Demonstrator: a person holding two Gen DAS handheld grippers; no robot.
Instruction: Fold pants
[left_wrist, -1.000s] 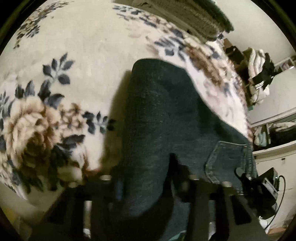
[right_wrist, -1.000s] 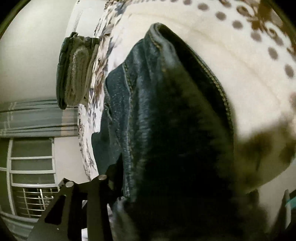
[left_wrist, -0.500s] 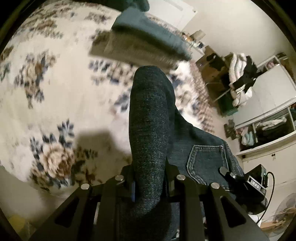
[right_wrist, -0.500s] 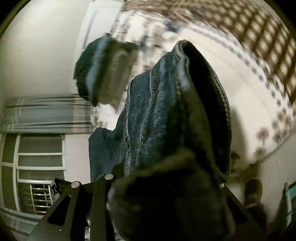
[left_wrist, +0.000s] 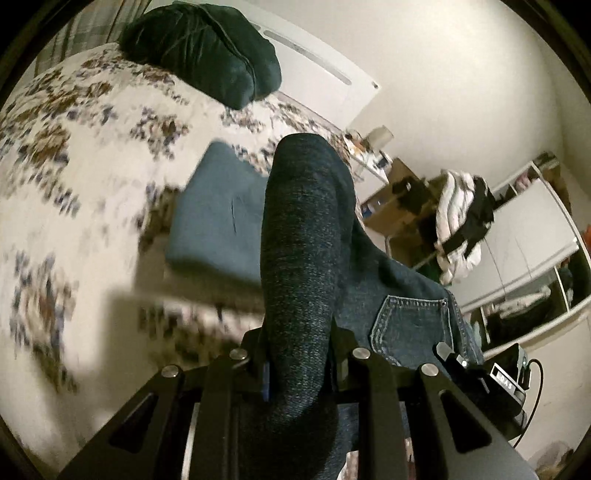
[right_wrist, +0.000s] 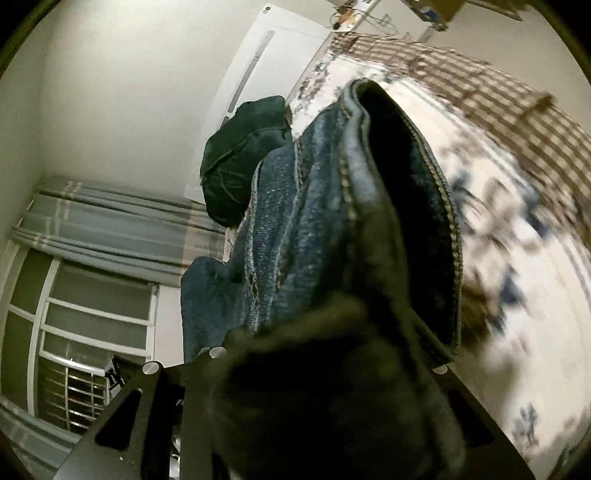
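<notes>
The dark blue jeans (left_wrist: 303, 240) hang lifted above the bed, stretched between both grippers. My left gripper (left_wrist: 299, 350) is shut on a rounded fold of denim that rises between its fingers; a stitched back pocket (left_wrist: 410, 325) shows just to its right. In the right wrist view my right gripper (right_wrist: 325, 369) is shut on a thick bunch of the jeans (right_wrist: 332, 221), with a stitched hem edge standing up in front of the lens. The cloth hides the right fingertips. The other gripper's black body (left_wrist: 506, 384) shows at the lower right of the left wrist view.
Below lies the bed under a floral blanket (left_wrist: 74, 184). On it are a folded blue garment (left_wrist: 218, 225) and a dark green pillow (left_wrist: 207, 48) by the headboard. A heap of clothes (left_wrist: 461, 221) and a wardrobe stand to the right. A window (right_wrist: 92, 332) with curtains is on the left.
Both grippers have risen with the jeans, lifting them off the blanket. The bed now sits farther below, and the pillow and the folded blue garment have come into view.
</notes>
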